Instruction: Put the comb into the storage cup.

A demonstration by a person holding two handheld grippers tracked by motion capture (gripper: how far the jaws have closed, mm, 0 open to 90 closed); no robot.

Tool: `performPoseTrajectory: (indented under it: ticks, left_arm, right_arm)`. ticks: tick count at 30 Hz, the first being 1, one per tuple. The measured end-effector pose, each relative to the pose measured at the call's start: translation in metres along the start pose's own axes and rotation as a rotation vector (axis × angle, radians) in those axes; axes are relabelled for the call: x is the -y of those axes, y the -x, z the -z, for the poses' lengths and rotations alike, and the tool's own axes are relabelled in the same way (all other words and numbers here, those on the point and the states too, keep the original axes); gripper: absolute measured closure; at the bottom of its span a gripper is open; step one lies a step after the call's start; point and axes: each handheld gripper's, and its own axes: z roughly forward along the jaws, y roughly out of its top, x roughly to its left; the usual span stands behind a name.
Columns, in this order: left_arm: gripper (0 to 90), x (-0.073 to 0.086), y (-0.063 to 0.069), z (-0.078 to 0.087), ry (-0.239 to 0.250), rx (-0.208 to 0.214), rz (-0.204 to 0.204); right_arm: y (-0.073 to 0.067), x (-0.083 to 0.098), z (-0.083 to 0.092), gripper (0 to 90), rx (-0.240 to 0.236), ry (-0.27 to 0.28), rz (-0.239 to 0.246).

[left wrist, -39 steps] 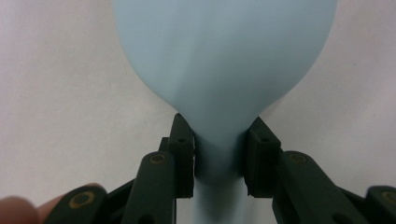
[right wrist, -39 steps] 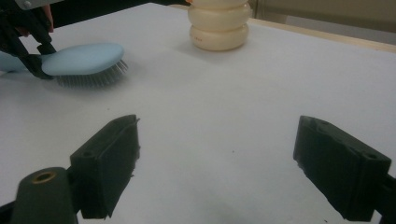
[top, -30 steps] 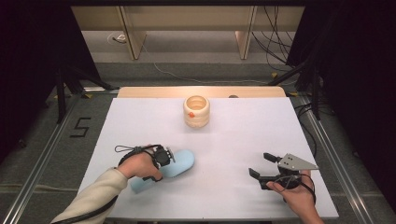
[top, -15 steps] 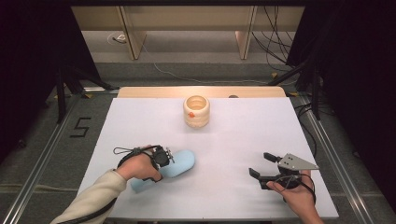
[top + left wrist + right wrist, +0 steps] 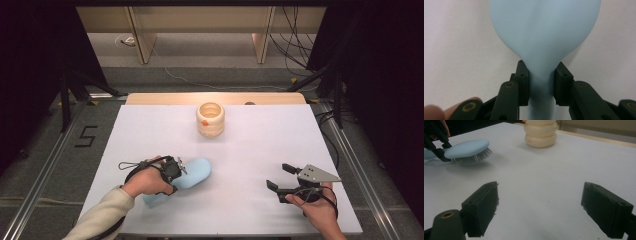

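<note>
Hairbrush [image 5: 544, 32] neck sits clamped between the left hand-held gripper's [image 5: 541, 83] jaws, its head stretching beyond them.

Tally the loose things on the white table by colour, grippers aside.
Light blue: 1, the hairbrush, its neck clamped in the left gripper.
Cream: 1, the ridged holder.
Total: 2.

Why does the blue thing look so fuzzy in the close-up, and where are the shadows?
In the left gripper view the pale blue plastic hairbrush sits too near the lens, so its outline is soft. In the right gripper view the near black tongs blur, and the brush casts a soft shadow under its bristles. In the high view the white table is bright with dark surroundings.
</note>
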Motion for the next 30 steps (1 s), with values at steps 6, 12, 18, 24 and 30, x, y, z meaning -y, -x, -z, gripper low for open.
performPoseTrajectory:
  ticks: [6, 12, 18, 24, 30]
  left_arm:
    - [69.5, 0.002, -0.001, 0.008, 0.046, -0.016, 0.022]
    - [69.5, 0.007, -0.006, 0.013, 0.103, -0.041, 0.051]
    - [69.5, 0.014, -0.008, 0.013, 0.158, -0.053, 0.082]
    - [69.5, 0.014, -0.008, 0.017, 0.226, -0.088, 0.132]
    - [69.5, 0.012, -0.006, 0.020, 0.290, -0.098, 0.177]
  right_arm:
    - [0.000, 0.000, 0.000, 15.5, 0.001, 0.000, 0.001]
    - [0.000, 0.000, 0.001, 15.5, 0.001, 0.001, 0.004]
    - [0.000, -0.001, 0.002, 15.5, 0.002, 0.005, 0.009]
    - [0.000, -0.001, 0.002, 15.5, 0.003, 0.006, 0.010]
    - [0.000, -0.001, 0.003, 15.5, 0.002, 0.008, 0.009]
